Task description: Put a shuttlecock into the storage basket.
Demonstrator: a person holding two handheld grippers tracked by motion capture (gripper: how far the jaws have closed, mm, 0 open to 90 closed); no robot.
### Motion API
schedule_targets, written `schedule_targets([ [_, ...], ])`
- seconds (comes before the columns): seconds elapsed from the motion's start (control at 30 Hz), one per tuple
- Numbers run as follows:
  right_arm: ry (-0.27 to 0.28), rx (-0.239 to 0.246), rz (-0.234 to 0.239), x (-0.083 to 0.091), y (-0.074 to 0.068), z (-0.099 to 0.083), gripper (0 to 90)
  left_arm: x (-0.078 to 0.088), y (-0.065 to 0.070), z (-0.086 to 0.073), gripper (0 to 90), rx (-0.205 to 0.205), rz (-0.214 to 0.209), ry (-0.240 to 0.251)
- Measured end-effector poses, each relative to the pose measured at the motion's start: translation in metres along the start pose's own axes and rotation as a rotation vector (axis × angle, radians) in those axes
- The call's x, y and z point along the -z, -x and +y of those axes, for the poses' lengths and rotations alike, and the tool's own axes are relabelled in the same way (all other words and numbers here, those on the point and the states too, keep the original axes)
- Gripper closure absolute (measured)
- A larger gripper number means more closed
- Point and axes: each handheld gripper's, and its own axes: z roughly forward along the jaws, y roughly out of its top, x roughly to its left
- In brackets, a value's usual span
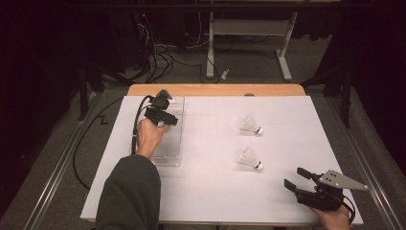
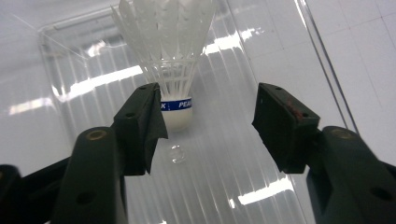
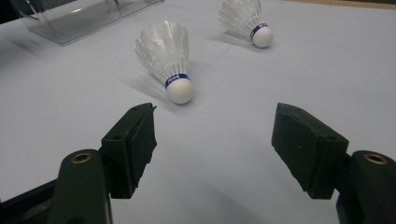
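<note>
Clear plastic tray (image 1: 173, 143) lies at the table's left side, and the left gripper (image 2: 208, 126) hangs over it with jaws apart. A white shuttlecock (image 2: 170, 60) lies in the tray, its cork beside the left jaw, not pinched. The right gripper (image 3: 212, 140), jaws apart and holding nothing, rests near two more shuttlecocks (image 3: 166, 58) (image 3: 245, 21) on the white sheet (image 1: 215, 191).

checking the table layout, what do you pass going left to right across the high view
left black two-jaw gripper over the clear plastic tray → two white feathered shuttlecocks with white cork tips, one farther and one nearer, at about the same place across → right black two-jaw gripper, jaws open, at the near right.
</note>
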Motion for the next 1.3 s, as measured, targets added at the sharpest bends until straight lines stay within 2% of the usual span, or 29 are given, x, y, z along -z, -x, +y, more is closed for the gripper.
schedule_targets([
  [0.23, 0.002, 0.008, 0.004, 0.000, -0.001, 0.001, 30.7, 0.013, 0.004, -0.012, 39.6, 0.000, 0.008, 0.063],
  [0.3, 0.003, 0.007, 0.005, 0.000, -0.001, 0.001, 30.7, 0.020, 0.006, -0.015, 39.7, -0.001, 0.000, 0.098],
  [0.4, 0.011, -0.015, -0.002, 0.001, 0.001, 0.000, 30.6, 0.029, 0.013, -0.017, 40.2, -0.041, -0.004, 0.130],
  [0.7, 0.012, -0.019, -0.001, 0.002, 0.001, 0.000, 30.6, 0.035, 0.022, -0.026, 42.0, -0.073, -0.038, 0.154],
  [0.77, 0.016, -0.023, -0.002, 0.002, 0.002, 0.000, 30.6, 0.037, 0.022, -0.028, 42.2, -0.070, -0.052, 0.170],
  [0.87, 0.015, -0.021, -0.002, 0.002, 0.002, 0.000, 30.6, 0.039, 0.021, -0.031, 41.5, -0.068, -0.051, 0.179],
  [1.0, 0.011, -0.010, -0.004, 0.002, 0.000, 0.000, 30.6, 0.041, 0.020, -0.039, 39.3, -0.054, -0.068, 0.224],
  [1.17, 0.011, -0.015, -0.009, 0.002, 0.001, 0.000, 30.6, 0.041, 0.020, -0.049, 38.3, -0.037, -0.098, 0.240],
  [1.3, 0.011, -0.016, -0.010, 0.001, 0.001, 0.000, 30.6, 0.042, 0.023, -0.054, 38.3, -0.053, -0.103, 0.251],
])
